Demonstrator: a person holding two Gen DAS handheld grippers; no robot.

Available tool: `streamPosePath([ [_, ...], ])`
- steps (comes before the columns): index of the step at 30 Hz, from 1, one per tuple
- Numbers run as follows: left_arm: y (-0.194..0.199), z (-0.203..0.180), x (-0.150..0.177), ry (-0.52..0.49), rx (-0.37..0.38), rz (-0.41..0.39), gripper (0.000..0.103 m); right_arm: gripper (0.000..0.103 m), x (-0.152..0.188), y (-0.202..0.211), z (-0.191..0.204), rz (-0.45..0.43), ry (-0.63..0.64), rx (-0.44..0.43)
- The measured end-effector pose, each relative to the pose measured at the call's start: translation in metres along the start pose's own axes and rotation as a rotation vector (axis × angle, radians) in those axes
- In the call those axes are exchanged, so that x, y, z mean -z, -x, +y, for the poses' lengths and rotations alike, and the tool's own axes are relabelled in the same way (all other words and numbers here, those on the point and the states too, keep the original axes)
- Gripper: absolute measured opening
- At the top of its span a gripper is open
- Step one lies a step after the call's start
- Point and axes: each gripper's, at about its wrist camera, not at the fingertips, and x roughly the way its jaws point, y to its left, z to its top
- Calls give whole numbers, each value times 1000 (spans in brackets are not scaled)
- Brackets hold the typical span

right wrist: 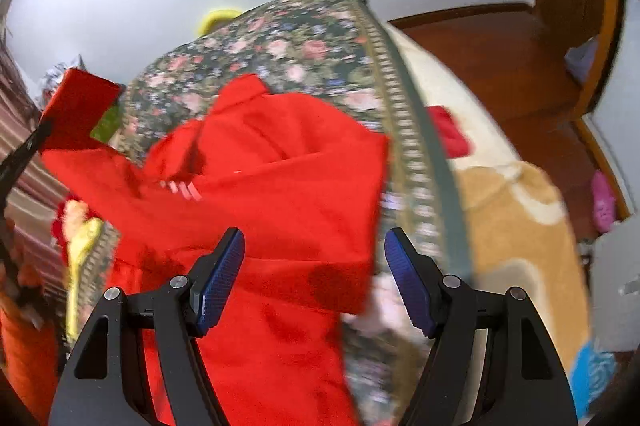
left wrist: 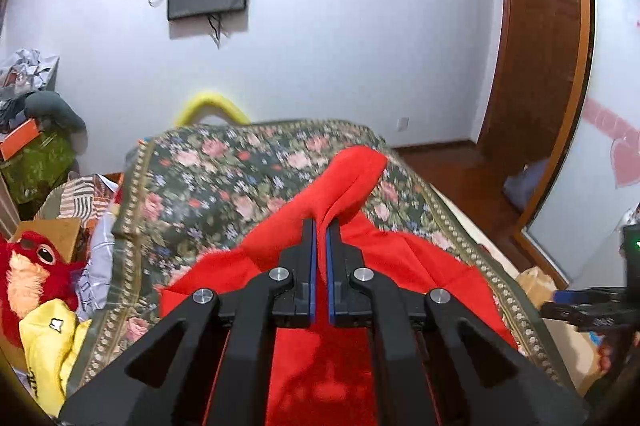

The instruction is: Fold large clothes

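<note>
Where the floral patterned bedspread (left wrist: 224, 182) lies beyond its fingers, the left gripper (left wrist: 321, 226) pinches rumpled red fabric clothing (left wrist: 352, 170). The right gripper (right wrist: 314, 242) stands spread above it, holding nothing.

The red garment (right wrist: 280, 186) is soft matt cloth, lying on a woven floral bedspread (left wrist: 224, 178). The left gripper (left wrist: 320, 226) is matt black plastic with shiny metal pins and ribbed blue pads (right wrist: 224, 278). The far door (left wrist: 536, 46) is glossy brown wood.
</note>
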Motion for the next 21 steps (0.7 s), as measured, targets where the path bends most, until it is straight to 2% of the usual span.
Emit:
streamPosePath([
  [3, 12, 8, 8, -11, -17, -8, 4, 69, -4, -28, 21, 50, 12, -10],
  [6, 14, 16, 25, -26, -39, 16, 4, 69, 7, -57, 37, 121, 40, 4],
  [9, 10, 34, 50, -20, -76, 66, 4, 69, 22, -82, 46, 195, 59, 13],
  [12, 0, 56, 75, 8, -97, 151, 4, 69, 38, -100, 50, 246, 84, 40],
  [16, -9, 90, 111, 92, -117, 241, 4, 70, 50, -104, 56, 236, 173, 91],
  [17, -10, 102, 121, 117, -148, 261, 4, 71, 49, -104, 56, 239, 189, 100],
  [21, -9, 137, 152, 229, -173, 319, 4, 74, 52, -104, 58, 244, 216, 123],
])
